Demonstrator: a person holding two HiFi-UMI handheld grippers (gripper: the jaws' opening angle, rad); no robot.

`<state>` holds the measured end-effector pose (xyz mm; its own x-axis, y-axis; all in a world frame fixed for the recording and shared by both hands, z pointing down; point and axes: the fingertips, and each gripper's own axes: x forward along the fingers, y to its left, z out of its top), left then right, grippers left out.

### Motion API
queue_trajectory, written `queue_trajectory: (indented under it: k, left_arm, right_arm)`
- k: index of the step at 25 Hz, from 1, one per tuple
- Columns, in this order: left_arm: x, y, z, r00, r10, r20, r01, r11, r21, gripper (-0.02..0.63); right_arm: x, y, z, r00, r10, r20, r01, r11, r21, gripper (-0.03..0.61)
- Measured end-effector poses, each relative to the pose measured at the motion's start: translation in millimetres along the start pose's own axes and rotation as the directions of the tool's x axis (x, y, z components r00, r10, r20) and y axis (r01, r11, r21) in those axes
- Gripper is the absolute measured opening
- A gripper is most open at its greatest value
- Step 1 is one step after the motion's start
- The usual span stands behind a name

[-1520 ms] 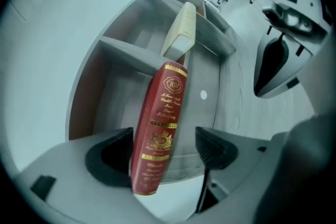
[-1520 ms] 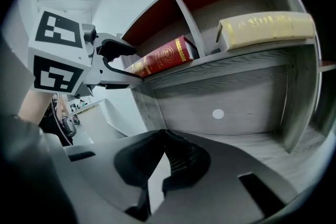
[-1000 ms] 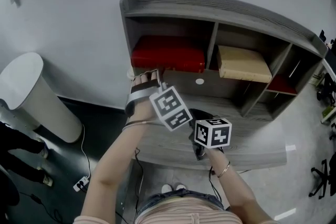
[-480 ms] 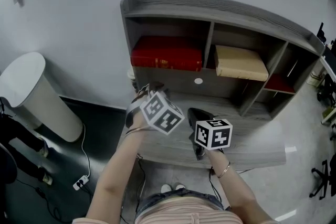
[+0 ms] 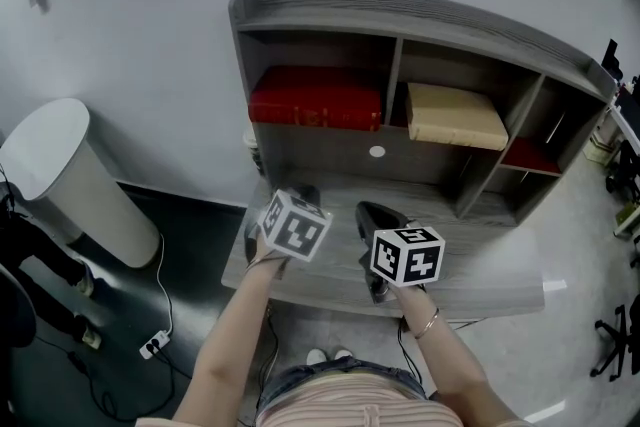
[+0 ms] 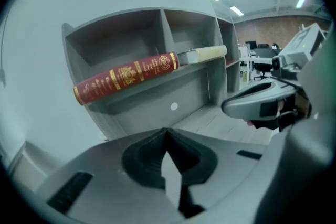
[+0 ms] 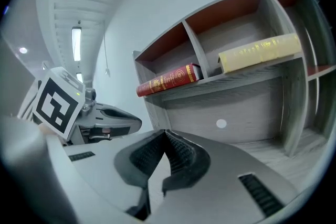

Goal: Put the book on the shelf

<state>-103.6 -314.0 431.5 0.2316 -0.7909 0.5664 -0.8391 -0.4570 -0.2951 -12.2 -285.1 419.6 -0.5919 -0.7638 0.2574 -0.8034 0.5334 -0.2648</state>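
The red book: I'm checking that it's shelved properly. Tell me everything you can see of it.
The red book is a thick hardback with a red cover and gilt ornament and lettering along its spine. It lies flat and closed in the upper left compartment of the grey shelf, spine facing outward, nearly filling the width. It rests on the compartment's board; nothing else touches it.

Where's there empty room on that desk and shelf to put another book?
Free: the desk right of the right gripper, and the gaps above the red book and the tan book. Crowded: the desk's front, where the left gripper, jaws just closed on nothing, hovers beside it.
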Motion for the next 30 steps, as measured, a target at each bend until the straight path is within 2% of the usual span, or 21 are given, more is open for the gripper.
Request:
queue_trajectory:
  k: [3,7,9,11,14,18,25,30]
  left_arm:
    - [-0.9,-6.4,-6.3,0.999,-0.035,0.008,0.035,0.997,-0.074,0.012]
    - [-9.9,-4.2,-9.1,0.999,-0.025,0.03,0.029,0.991,-0.132,0.012]
    - [-11.2,-9.2,-12.7,0.998,-0.044,0.044,0.051,0.985,-0.166,0.012]
    - [-11.8,-17.1,-15.4,0.995,-0.079,0.069,0.092,0.974,-0.209,0.012]
    - [-16.1,-17.3,-15.4,0.989,-0.076,0.127,0.107,0.96,-0.258,0.012]
    - [-25.0,-16.9,-13.1,0.979,-0.049,0.196,0.104,0.954,-0.283,0.012]
    - [-38.5,-20.0,-8.0,0.956,-0.05,0.288,0.148,0.933,-0.328,0.012]
    - [-46.3,-19.4,-7.9,0.945,-0.057,0.322,0.172,0.924,-0.342,0.012]
  right_arm:
    - [-1.6,2.6,1.0,1.0,0.008,0.005,-0.008,1.0,-0.019,0.008]
    - [-2.7,9.2,1.6,1.0,0.021,0.007,-0.02,0.999,-0.05,0.008]
    - [-3.2,11.8,1.5,1.0,0.023,0.01,-0.023,0.998,-0.061,0.008]
    - [-3.7,14.0,0.8,1.0,0.028,0.009,-0.027,0.997,-0.068,0.008]
    - [-3.5,16.1,-1.0,0.999,0.035,0.007,-0.034,0.997,-0.063,0.008]
    - [-3.7,15.6,-3.9,0.999,0.032,0.007,-0.031,0.998,-0.055,0.009]
    - [-7.6,12.0,-2.0,1.0,0.019,0.024,-0.017,0.998,-0.068,0.008]
    - [-10.0,11.9,-0.9,0.999,0.025,0.039,-0.024,0.999,-0.032,0.008]
